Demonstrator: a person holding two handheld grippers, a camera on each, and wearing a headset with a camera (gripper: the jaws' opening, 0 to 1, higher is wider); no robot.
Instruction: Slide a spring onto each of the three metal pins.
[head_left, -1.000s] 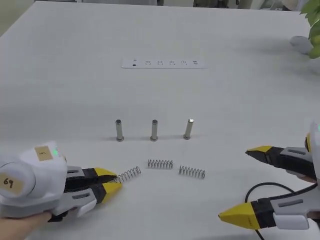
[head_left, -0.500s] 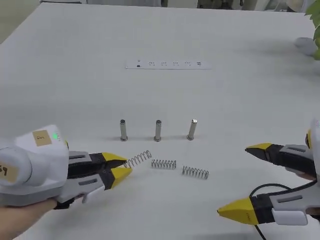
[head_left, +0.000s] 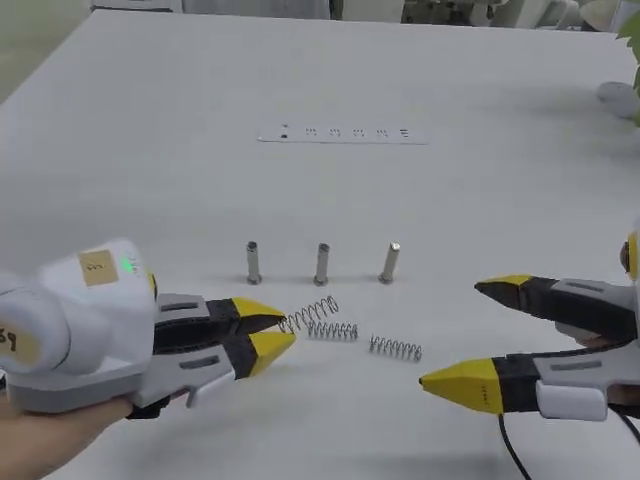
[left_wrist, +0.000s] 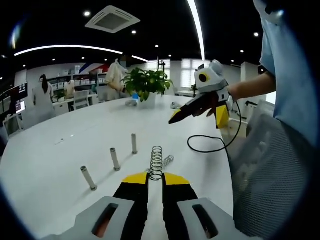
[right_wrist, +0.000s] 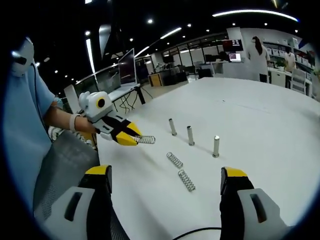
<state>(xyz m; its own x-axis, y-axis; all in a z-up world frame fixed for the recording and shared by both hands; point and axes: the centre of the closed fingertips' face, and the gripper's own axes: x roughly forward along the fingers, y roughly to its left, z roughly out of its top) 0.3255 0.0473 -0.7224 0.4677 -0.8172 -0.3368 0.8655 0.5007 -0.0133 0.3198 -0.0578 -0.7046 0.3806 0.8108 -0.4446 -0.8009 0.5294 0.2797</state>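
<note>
Stuff around the work: a white power strip (head_left: 345, 134) lay well behind the three metal pins (head_left: 322, 263), which stood upright in a row on the white surface (head_left: 150, 150), all bare. A leafy plant (left_wrist: 145, 82) sat at the far edge. Two loose springs (head_left: 395, 348) lay in front of the pins, one just beside the held spring (head_left: 308, 314), and nothing stood between it and the pins. The left gripper (head_left: 278, 330) sat low, aimed toward the pins, fingers pinched on one end of that spring with the rest poking out ahead. The right gripper (head_left: 450, 335) hung off to the side, fingers spread wide and holding nothing, its cable (head_left: 505, 450) trailing underneath.
</note>
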